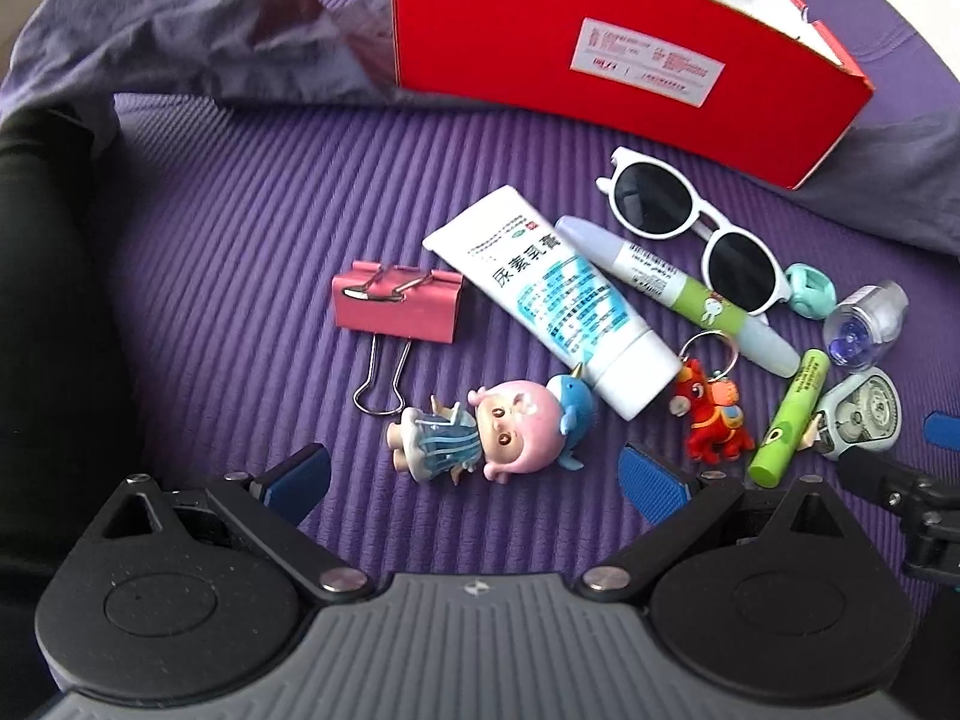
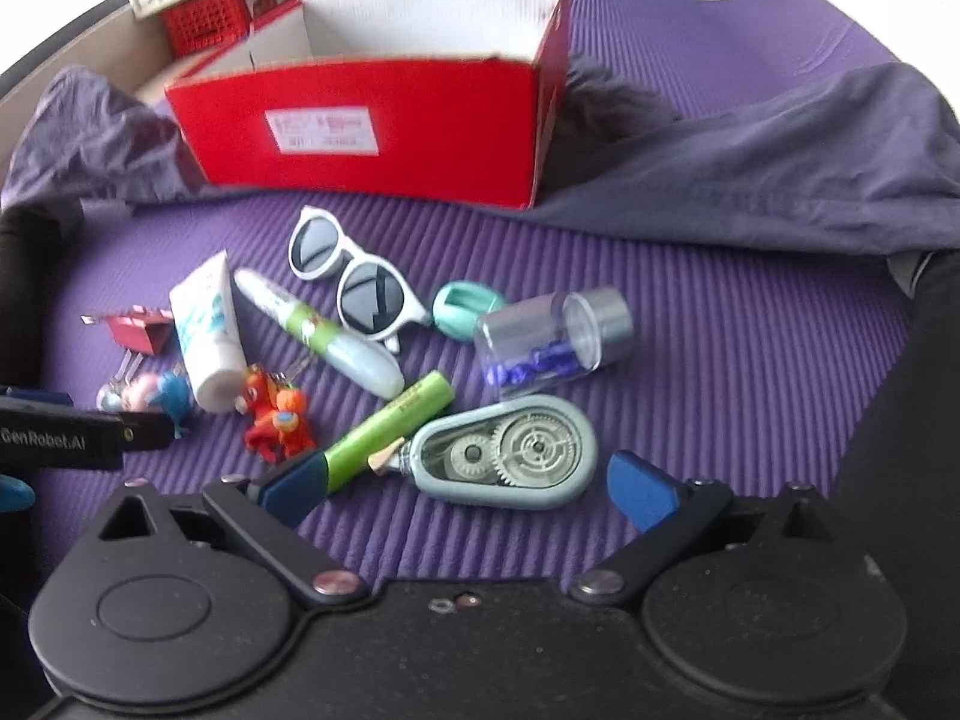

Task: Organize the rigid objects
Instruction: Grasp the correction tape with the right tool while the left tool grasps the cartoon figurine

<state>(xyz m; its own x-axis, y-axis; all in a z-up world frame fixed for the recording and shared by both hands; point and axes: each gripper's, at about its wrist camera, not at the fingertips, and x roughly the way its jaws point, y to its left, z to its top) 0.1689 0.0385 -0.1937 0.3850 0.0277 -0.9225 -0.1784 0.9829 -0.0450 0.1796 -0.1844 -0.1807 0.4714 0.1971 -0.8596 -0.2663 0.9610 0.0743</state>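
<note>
We see the red box point(image 2: 384, 126) open, its visible interior bare; the clear jar point(image 2: 552, 336) holds blue pins. Both grippers, left point(image 1: 474, 480) and right point(image 2: 468, 489), spread wide, gripping nothing.

A home floor: ribbed purple mat point(image 2: 720, 324), crates point(image 2: 204, 18) behind.

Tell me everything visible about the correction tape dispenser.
The correction tape dispenser lies flat on the purple mat, a pale blue teardrop shell with a clear window showing grey gears and reels. Its tip points toward the green tube, which it meets. It sits between the open right gripper fingers, ungrasped.
</note>
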